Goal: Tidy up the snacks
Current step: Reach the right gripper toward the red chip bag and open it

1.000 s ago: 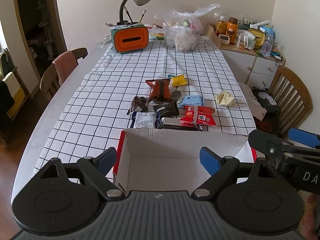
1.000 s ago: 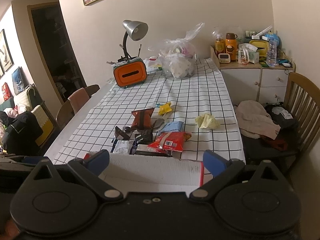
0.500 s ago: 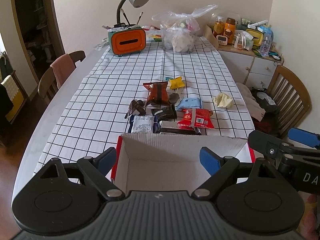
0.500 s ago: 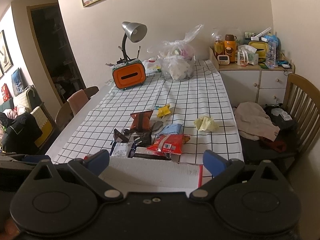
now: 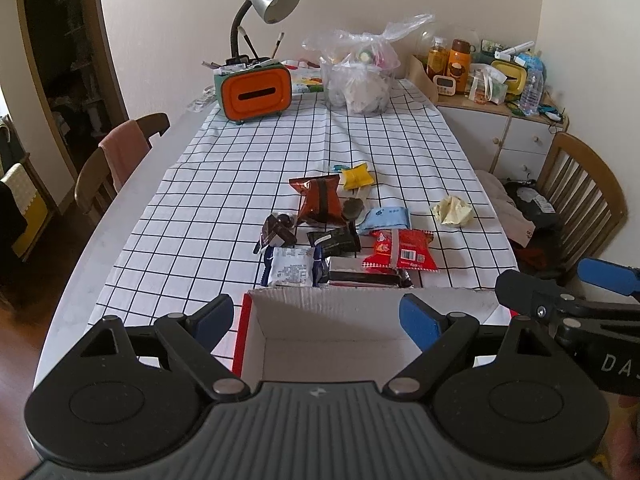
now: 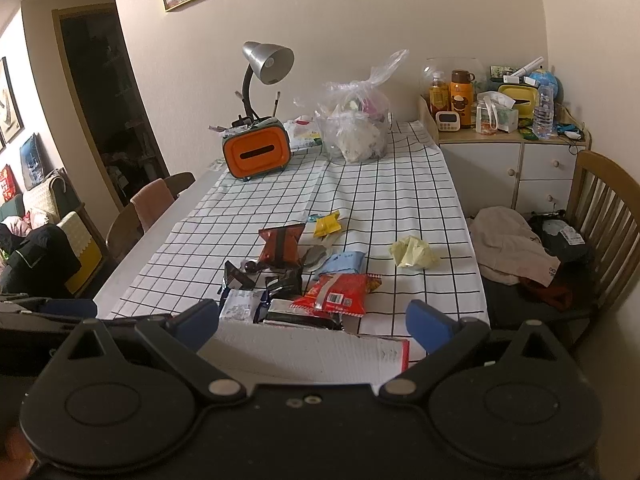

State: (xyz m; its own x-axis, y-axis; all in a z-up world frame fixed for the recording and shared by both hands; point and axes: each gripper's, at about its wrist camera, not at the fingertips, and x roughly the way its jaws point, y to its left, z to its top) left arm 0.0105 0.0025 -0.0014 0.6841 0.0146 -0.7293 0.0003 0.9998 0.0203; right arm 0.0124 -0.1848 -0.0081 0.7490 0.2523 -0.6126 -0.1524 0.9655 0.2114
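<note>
Several snack packets lie in a cluster on the checked tablecloth: a red packet, a brown-orange packet, a yellow one, a light blue one and a white-blue one. An empty cardboard box with red outer sides stands at the near table edge, just in front of them. My left gripper is open and empty above the box. My right gripper is open and empty, to the right of the left one.
A crumpled yellowish paper lies right of the snacks. An orange tissue box, a lamp and a full plastic bag stand at the far end. Chairs stand at left and right. A cluttered cabinet is at back right.
Both grippers have drawn back and risen slightly, so the table scene sits a little farther off. Nothing on the table has moved.
</note>
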